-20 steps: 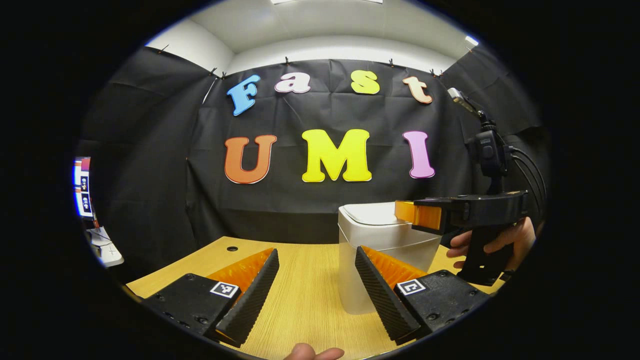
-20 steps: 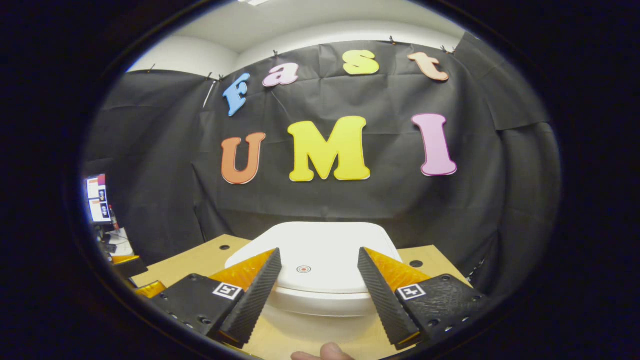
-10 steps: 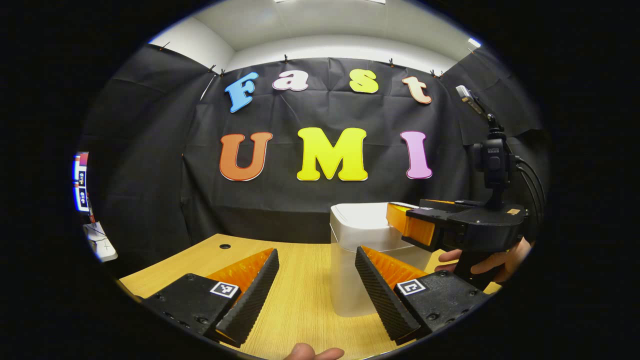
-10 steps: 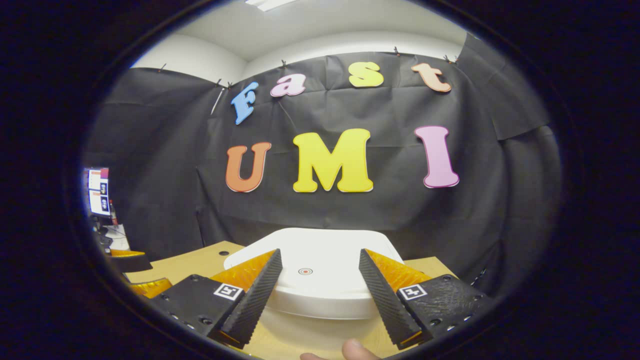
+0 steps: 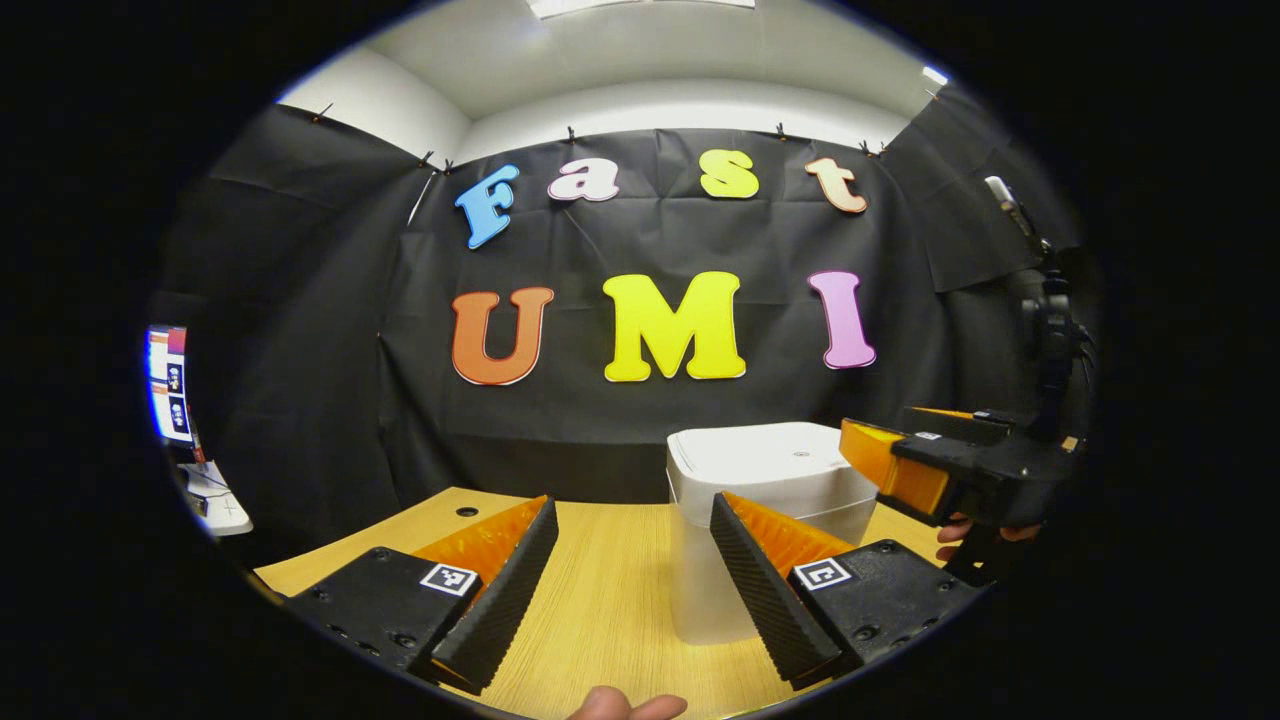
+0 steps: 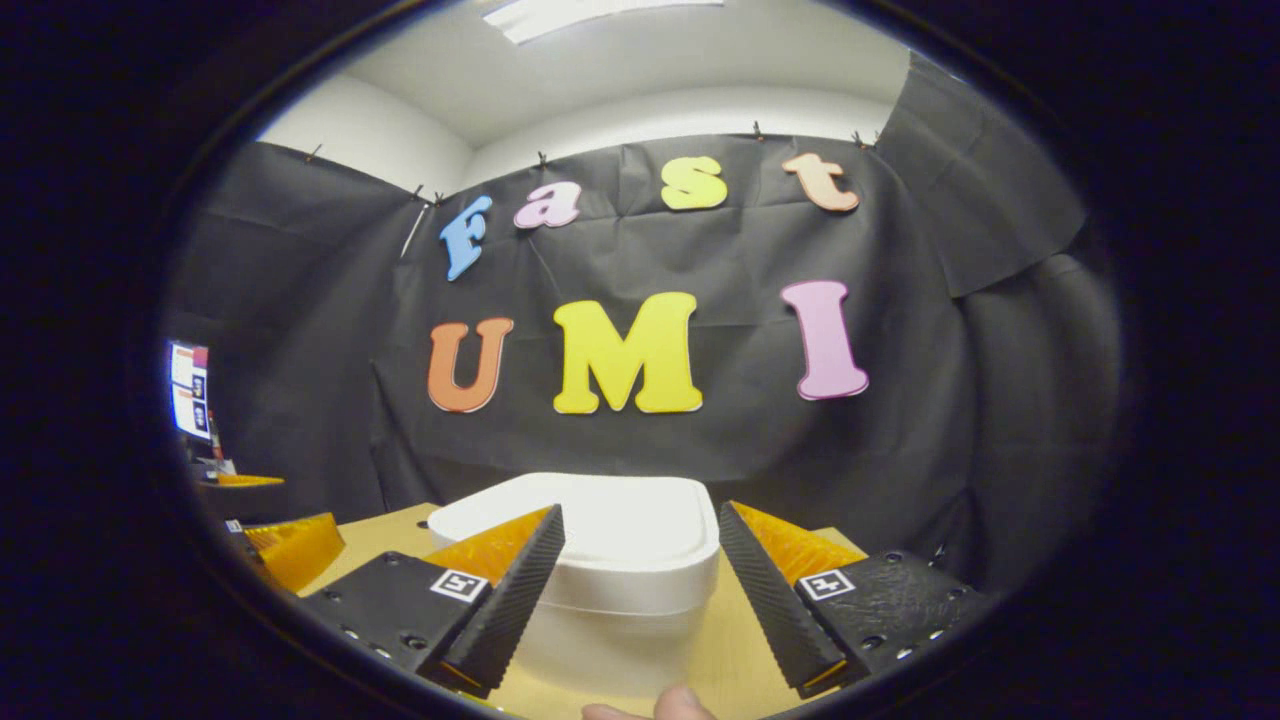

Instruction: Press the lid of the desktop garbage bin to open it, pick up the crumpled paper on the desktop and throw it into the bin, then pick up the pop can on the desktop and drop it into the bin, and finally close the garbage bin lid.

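Note:
The white desktop bin stands on the wooden table with its lid down flat. My left gripper is open with nothing between its fingers; the bin lies just beyond its right finger. To the right of the bin, level with the lid, hangs my right gripper, held by a hand. In the right gripper view the bin stands close ahead with the lid at finger-tip height, and my right gripper is open and holds nothing. My left gripper shows at far left.
A cable hole sits near the table's far left corner. A lit screen and a cluttered desk lie beyond the booth's left edge. Bare tabletop runs left of the bin.
My right gripper has drawn back off the lid, to the right and lower, so the lid's top is now seen edge-on. The lid stays down. My left gripper has barely moved.

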A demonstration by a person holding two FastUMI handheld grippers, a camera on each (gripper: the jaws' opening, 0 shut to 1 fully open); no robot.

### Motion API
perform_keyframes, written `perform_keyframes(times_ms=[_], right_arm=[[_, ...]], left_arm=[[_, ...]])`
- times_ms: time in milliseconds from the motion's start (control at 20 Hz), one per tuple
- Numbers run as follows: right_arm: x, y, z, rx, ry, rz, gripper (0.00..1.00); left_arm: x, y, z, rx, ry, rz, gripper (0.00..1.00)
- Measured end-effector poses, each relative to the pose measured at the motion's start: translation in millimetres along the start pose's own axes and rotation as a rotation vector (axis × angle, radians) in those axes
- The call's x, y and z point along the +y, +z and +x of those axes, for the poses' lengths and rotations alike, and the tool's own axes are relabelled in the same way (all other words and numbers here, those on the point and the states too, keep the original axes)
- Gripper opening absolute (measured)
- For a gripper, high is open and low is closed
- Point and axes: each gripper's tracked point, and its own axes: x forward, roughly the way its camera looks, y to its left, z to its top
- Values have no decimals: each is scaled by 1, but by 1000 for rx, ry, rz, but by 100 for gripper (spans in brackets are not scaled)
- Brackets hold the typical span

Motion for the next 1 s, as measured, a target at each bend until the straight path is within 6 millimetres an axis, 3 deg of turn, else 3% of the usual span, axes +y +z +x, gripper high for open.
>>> perform_keyframes(times_ms=[200, 250, 350, 650, 1000], right_arm=[[-31, 10, -35, -81, -58, 17, 95], [-48, 8, -47, -99, -98, 16, 96], [-56, 5, -58, -107, -119, -9, 96], [-60, -4, -74, -117, -125, -36, 97], [-55, -3, -74, -117, -118, -30, 97]], left_arm=[[-15, -1, -1, -11, 1, 3, 98], [-21, -1, -3, -16, 6, -7, 99], [-27, -6, -4, -12, 6, -18, 98], [-34, -11, -5, 0, -5, -18, 98], [-31, -11, -2, -4, -1, -31, 98]])
